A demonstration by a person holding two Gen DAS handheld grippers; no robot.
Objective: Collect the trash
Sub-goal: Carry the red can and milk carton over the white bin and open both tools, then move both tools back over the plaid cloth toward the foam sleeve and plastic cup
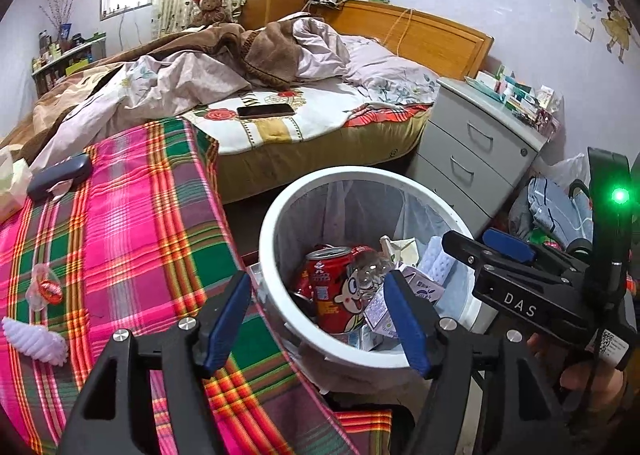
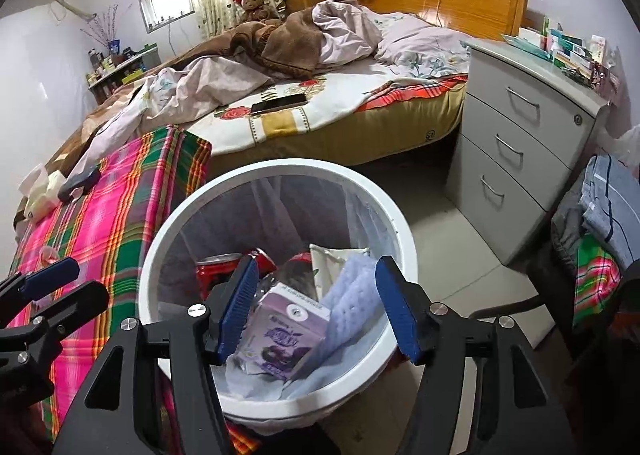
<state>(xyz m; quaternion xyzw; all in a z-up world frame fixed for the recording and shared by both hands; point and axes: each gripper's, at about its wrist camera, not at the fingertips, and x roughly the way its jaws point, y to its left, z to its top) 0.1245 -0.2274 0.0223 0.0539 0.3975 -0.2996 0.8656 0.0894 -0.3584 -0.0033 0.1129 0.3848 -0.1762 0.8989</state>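
Observation:
A white trash bin (image 1: 280,211) with a clear liner stands beside the pink plaid-covered surface (image 1: 120,235). Inside lie a red cartoon can (image 1: 332,287), a purple carton (image 2: 280,331), a pale foam sleeve (image 2: 352,291) and a clear bottle. My left gripper (image 1: 318,325) hangs open over the bin's near rim, nothing between its blue pads. My right gripper (image 2: 318,307) is open above the bin (image 2: 172,223); the carton and sleeve lie below it, untouched. On the plaid cloth rest a lavender foam net (image 1: 36,341) and a clear wrapper with red print (image 1: 44,287).
A dark case (image 1: 60,175) and a tissue box (image 1: 8,183) sit at the cloth's far end. Behind is an unmade bed with a phone (image 1: 266,110). A grey drawer unit (image 1: 476,151) stands right of the bin, with a pile of clothes (image 2: 608,207) nearer.

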